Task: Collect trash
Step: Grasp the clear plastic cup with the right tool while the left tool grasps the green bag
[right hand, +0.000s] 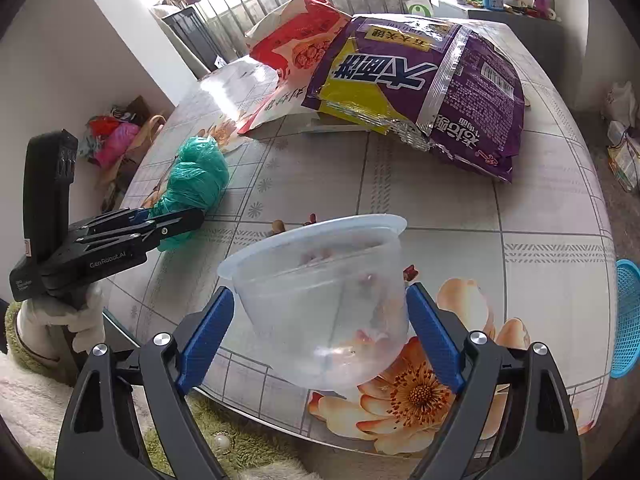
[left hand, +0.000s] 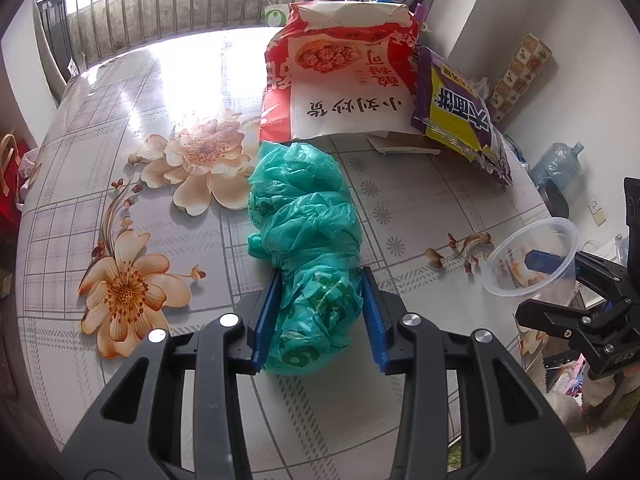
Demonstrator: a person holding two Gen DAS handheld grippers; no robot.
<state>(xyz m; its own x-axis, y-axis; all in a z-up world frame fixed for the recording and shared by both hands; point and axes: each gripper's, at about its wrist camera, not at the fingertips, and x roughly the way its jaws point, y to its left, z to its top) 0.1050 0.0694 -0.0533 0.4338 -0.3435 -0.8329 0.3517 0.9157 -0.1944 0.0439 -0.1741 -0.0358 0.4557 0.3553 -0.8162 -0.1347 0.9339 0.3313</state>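
- Two grippers each have a piece of trash between their blue fingers above a round table covered in a flower-print cloth.
- The left gripper is closed around the near end of a crumpled green plastic bag; both fingers press into its sides, and the rest of the bag stretches forward from the fingertips and lies on the cloth.
- From the right wrist camera the same green bag shows at the table's left edge, with the left gripper clamped on its near part.
- The right gripper pinches a clear plastic bowl by its walls, one finger on each side. The bowl is tilted, rim pointing away and upward, lifted clear of the cloth, with some reddish residue inside.
- In the left wrist view that bowl hangs at the right, well apart from the green bag, held by the right gripper.
- Beyond the bag's far end, a red and white food bag lies touching it or nearly so.
- A purple and yellow snack bag lies just right of the red one, overlapping its edge.
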